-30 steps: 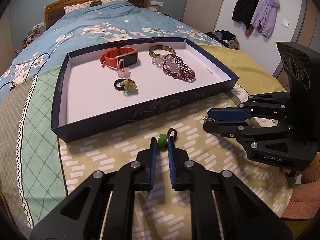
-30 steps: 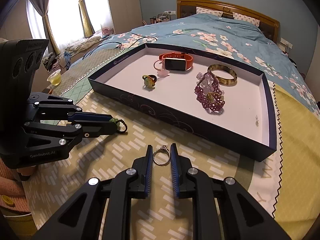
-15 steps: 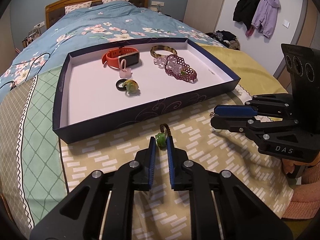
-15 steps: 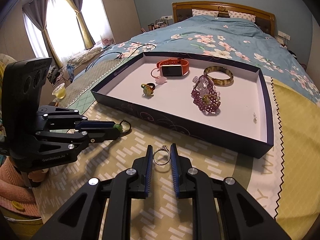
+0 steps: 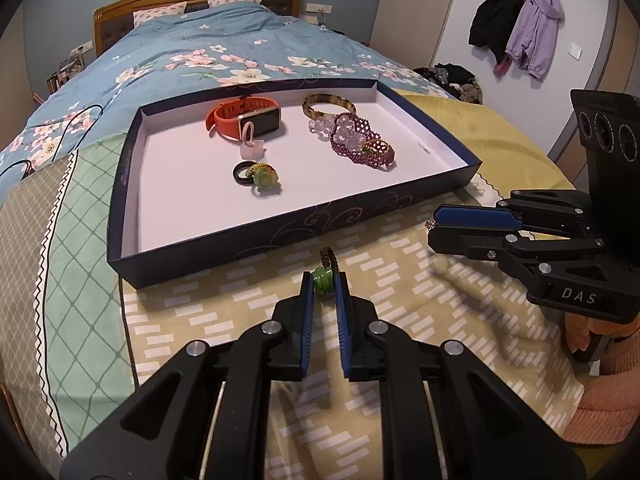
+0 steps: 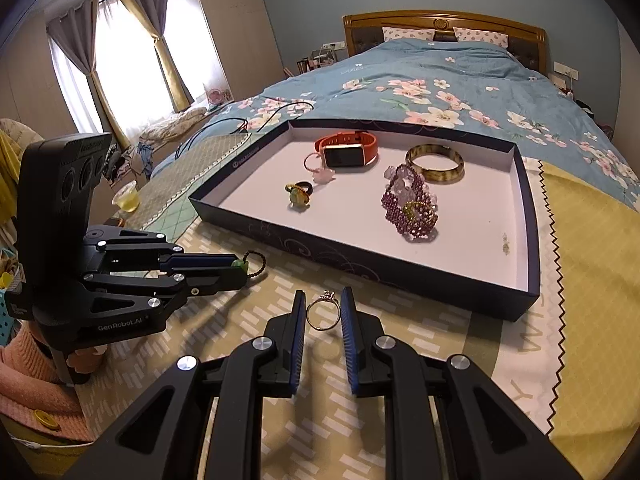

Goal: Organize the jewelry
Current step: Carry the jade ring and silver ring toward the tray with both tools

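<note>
1. Jewelry: two pieces are off the bed and in claws; the rest sits in the navy tray [image 5: 256, 248] on the bed.
2. Left claw [image 5: 324, 280] is nearly closed, its blue pads pinching a green-bead ring [image 5: 322, 279] with a dark braided loop sticking out past the tips toward 12 o'clock. Also seen from the side in the right wrist view [image 6: 239, 266].
3. Right claw [image 6: 323, 312] is narrowly parted and clamped on a silver stone-set ring [image 6: 322, 314], the band held across both pads. In the left wrist view only a glint shows at its tips.
4. Change over the last second: little. Neither grip has changed. The tray has slid slightly up and away in both views, and the right claw has rolled a touch and drawn back toward 3 o'clock in the left wrist view.
5. Meaning: both pickups look done; this reads as the carry phase before drop-off, not release.
6. Tray contents: orange smartwatch [image 5: 244, 120], tortoiseshell bangle [image 5: 328, 105], purple beaded bracelet [image 5: 362, 146], and a black ring with a green-stone ring [image 5: 256, 174] near centre. Free floor at 7 o'clock.
7. Next, likely: lift over the near tray wall and set the rings by the other rings.
</note>
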Demonstrator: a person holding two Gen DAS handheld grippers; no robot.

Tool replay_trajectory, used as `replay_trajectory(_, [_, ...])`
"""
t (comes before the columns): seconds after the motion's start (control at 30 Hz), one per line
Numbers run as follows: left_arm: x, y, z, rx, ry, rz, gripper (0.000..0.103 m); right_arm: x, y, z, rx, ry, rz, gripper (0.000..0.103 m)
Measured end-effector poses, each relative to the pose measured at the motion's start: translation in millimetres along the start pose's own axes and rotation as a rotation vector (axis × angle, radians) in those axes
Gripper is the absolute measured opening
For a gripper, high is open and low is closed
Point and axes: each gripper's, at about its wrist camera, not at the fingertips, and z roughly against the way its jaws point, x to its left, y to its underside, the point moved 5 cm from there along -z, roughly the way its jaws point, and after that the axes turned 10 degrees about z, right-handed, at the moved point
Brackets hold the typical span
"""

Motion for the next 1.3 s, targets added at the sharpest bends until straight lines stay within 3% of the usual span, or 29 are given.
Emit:
replay_trajectory(0.7, [-13, -13, 39, -0.096, 0.021, -0.01, 0.011, -3, -17, 12, -0.071, -0.005, -0.01, 0.016])
replay_trajectory(1.3, [-18, -31, 46, -0.143, 0.033, -0.004, 0.011, -12, -30, 14, -0.108, 0.018, -0.015, 0.016])
